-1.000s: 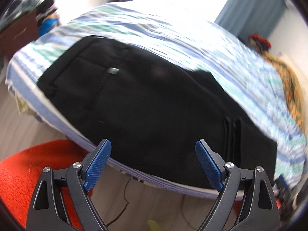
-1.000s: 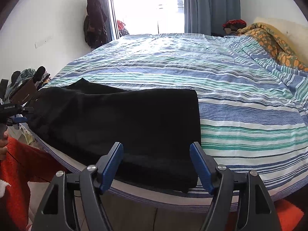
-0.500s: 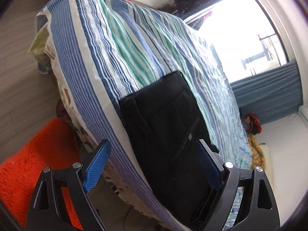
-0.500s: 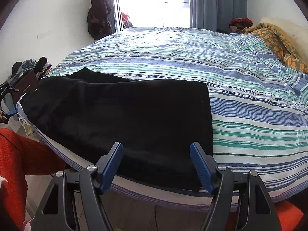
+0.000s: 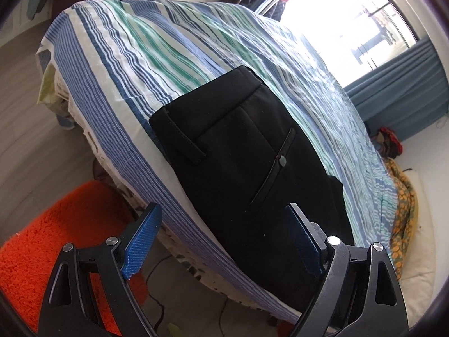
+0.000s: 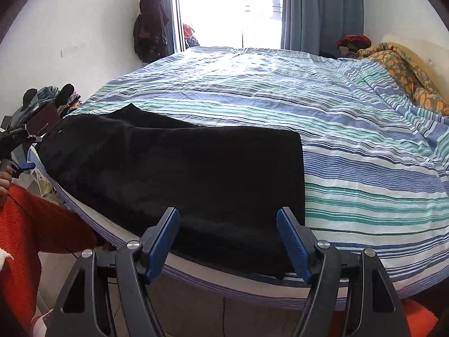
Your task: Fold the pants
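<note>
At bed edge | left gripper [image 5: 221, 238] wide, empty | right gripper [image 6: 228, 241] wide, empty | pants [image 6: 182, 174] flat

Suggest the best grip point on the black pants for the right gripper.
The near right corner of the black pants, coming in low from the bed's front edge. The open right gripper already faces that corner, which lies flat, exposed at the mattress edge.

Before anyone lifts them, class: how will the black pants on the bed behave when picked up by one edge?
The black pants lie flat on the striped bed, so they would probably droop. Doubled layers may slide apart. Both tongs are open.
</note>
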`<state>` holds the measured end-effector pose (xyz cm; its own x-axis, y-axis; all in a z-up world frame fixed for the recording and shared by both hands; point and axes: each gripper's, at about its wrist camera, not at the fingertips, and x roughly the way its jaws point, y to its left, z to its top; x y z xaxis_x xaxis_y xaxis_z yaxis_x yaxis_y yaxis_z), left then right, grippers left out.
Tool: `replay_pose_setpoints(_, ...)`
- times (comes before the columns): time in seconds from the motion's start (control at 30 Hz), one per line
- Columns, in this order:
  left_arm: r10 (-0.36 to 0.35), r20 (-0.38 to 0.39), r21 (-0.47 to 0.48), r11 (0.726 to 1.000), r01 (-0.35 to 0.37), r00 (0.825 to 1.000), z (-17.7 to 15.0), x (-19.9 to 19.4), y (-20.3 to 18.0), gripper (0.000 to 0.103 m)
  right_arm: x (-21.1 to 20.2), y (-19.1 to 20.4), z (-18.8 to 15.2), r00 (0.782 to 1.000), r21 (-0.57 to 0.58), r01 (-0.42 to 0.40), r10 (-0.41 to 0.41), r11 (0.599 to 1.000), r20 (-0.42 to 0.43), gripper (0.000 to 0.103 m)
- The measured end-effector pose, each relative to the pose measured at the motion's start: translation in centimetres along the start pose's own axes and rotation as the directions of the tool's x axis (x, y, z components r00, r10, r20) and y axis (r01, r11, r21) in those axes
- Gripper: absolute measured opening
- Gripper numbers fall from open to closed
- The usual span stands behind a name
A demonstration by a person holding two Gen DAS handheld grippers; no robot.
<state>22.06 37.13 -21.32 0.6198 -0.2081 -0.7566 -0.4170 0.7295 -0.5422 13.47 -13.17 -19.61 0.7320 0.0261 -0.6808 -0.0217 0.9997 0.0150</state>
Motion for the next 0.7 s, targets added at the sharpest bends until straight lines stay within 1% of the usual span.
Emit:
replay_pose_setpoints(0.17,0.0,0.0,-0.01,1.0,0.0,1.0,0.0,0.1,0.6,0.089,0.4,-0.8,0.1,1.0,0.042,0.003,-0.003,0.999,-0.008,0.074)
replay_pose_setpoints(0.3,0.001,0.003,0.002,1.0,-0.002,1.0,0.1,0.2,0.1,0.089,0.3,-0.4,0.1,1.0,0.026,0.0,0.0,1.0,-0.009,0.074)
replay_pose_setpoints(0.37,-0.014,-0.001,-0.004,1.0,0.014,1.0,0.2,0.1,0.2,0.089,0.3,-0.2,0.1,1.0,0.01,0.0,0.0,1.0,-0.009,0.074)
replay_pose_setpoints(0.4,-0.051,-0.006,-0.028,0.998,0.051,0.999,0.4,0.1,0.6,0.089,0.3,-0.1,0.1,1.0,0.004,-0.002,0.002,1.0,-0.008,0.074)
replay_pose_setpoints(0.43,-0.114,-0.001,-0.076,0.991,0.113,0.994,0.8,-0.1,1.4,0.089,0.2,0.0,0.0,1.0,-0.001,-0.005,0.005,1.0,-0.007,0.074)
replay_pose_setpoints(0.47,-0.181,0.015,-0.138,0.974,0.182,0.983,1.1,-0.4,2.4,0.089,0.2,0.1,0.0,1.0,-0.004,-0.005,0.005,1.0,-0.006,0.074)
replay_pose_setpoints(0.5,-0.241,0.035,-0.198,0.95,0.243,0.97,1.5,-0.7,3.6,0.089,0.1,0.1,0.0,1.0,-0.006,-0.004,0.004,1.0,-0.006,0.074)
replay_pose_setpoints(0.53,-0.28,0.048,-0.238,0.929,0.284,0.959,1.8,-0.8,4.7,0.089,0.2,0.0,0.0,1.0,-0.003,-0.005,0.005,1.0,-0.007,0.074)
replay_pose_setpoints(0.57,-0.294,0.056,-0.259,0.919,0.298,0.954,2.0,-0.9,5.6,0.089,0.3,-0.1,0.0,1.0,0.004,-0.005,0.005,1.0,-0.01,0.074)
replay_pose_setpoints(0.6,-0.29,0.062,-0.276,0.915,0.296,0.955,2.1,-0.9,6.4,0.089,0.4,-0.2,-0.1,1.0,0.012,-0.004,0.004,1.0,-0.012,0.074)
replay_pose_setpoints(0.63,-0.297,0.065,-0.299,0.905,0.303,0.953,2.0,-0.9,7.0,0.089,0.5,-0.4,-0.1,1.0,0.022,-0.001,0.001,1.0,-0.015,0.074)
replay_pose_setpoints(0.67,-0.313,0.068,-0.314,0.895,0.318,0.947,2.0,-0.9,7.4,0.089,0.6,-0.6,-0.1,1.0,0.031,0.002,-0.002,1.0,-0.017,0.074)
replay_pose_setpoints(0.7,-0.312,0.076,-0.31,0.895,0.32,0.947,2.0,-1.0,7.5,0.088,0.8,-0.7,-0.1,1.0,0.039,0.004,-0.004,0.999,-0.02,0.074)
